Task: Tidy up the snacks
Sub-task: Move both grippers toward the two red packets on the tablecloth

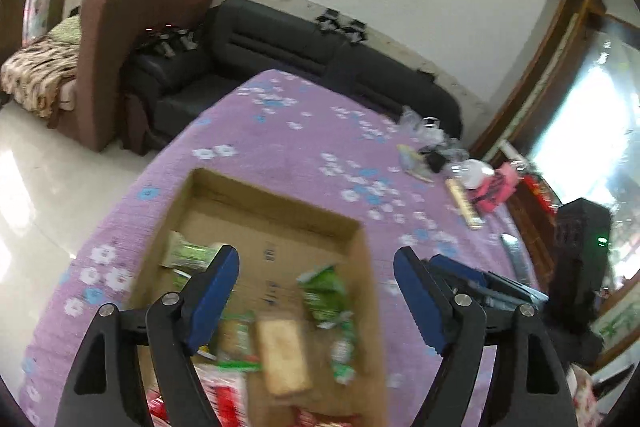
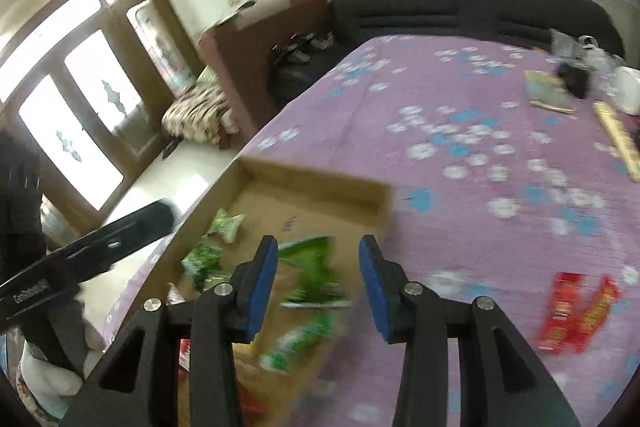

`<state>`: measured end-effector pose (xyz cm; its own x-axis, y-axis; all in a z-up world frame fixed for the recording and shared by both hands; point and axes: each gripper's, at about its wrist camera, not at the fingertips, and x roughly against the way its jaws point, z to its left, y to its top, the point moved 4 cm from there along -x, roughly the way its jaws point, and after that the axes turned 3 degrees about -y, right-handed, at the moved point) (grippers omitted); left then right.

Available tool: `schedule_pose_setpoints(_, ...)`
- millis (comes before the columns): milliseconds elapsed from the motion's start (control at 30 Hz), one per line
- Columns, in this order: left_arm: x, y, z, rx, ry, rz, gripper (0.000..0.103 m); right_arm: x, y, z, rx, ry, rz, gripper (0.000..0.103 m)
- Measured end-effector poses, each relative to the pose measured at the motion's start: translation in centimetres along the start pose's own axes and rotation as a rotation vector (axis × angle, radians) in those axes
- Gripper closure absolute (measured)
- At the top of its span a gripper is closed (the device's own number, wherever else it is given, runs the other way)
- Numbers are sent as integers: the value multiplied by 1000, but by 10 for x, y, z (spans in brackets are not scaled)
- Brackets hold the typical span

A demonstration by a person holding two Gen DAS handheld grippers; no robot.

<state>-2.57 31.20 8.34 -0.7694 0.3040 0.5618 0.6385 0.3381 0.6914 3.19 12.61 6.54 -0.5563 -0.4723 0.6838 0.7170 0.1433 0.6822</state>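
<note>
Purple tablecloth [image 1: 280,147] bears the cardboard box [image 1: 276,203] of snacks [image 1: 324,293] beneath both released, empty claws.

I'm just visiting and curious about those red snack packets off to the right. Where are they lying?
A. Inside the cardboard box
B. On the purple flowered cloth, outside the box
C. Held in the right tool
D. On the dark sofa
B: the red packets lie flat on the purple cloth, to the right of the cardboard box, and the right tool is open with nothing between its fingers.
</note>
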Motion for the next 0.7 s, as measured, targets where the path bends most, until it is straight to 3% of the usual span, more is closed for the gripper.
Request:
schedule_pose_setpoints(100,3,-7,-21,6,-71,0,20,29,-4,-58,-63,-77,-34,58)
schedule_pose_setpoints(267,-9,-23,-57,-17,-125,50,20,66,-28,-166,-232,-236,-44,58)
schedule_pose_setpoints(367,-26,-37,-83,-67,-123,103,20,71,-46,-203,-315,-259,-28,58)
schedule_pose_setpoints(533,-50,-64,-119,-141,-121,179,20,59,-63,-217,-353,-230,-4,58)
schedule_pose_setpoints(700,-56,-86,-144,-268,-12,172,20,36,-64,-208,-363,-199,4,58)
